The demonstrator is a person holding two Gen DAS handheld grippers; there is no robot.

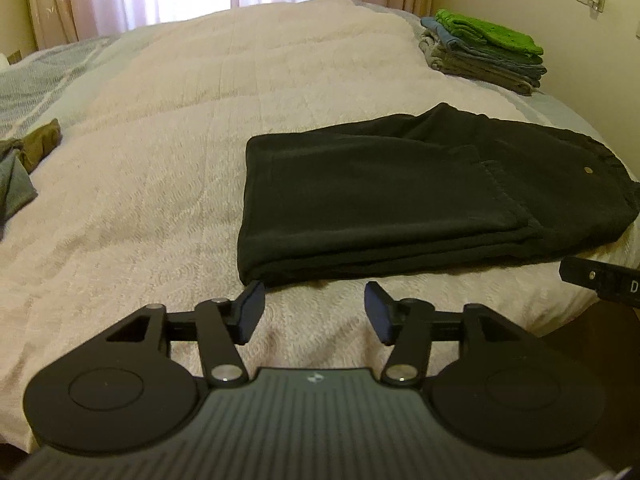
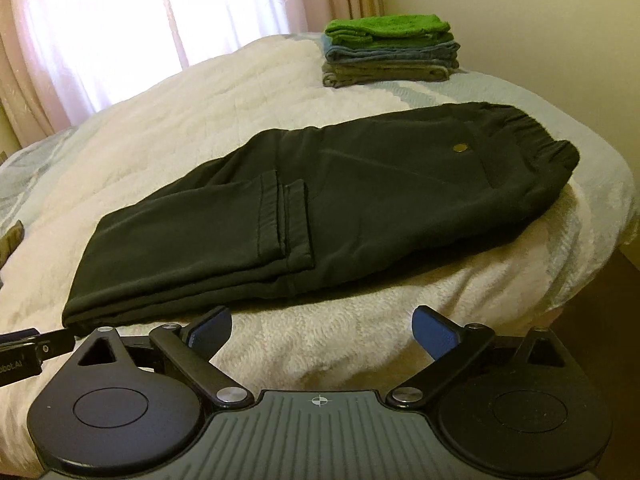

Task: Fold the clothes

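Black trousers, folded flat, brass button

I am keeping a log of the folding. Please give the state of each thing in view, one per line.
Black trousers: folded over, flat on the bed.
Stack of clothes: folded, piled near the far corner.
Left tool: open, empty.
Right tool: open, empty.
Brown and grey garments: crumpled, unfolded.

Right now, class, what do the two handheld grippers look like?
Both the left gripper and the right gripper are black, with a ribbed grey body, two round black discs, silver pivot screws and blue-padded fingers. No cables or sleeves show.
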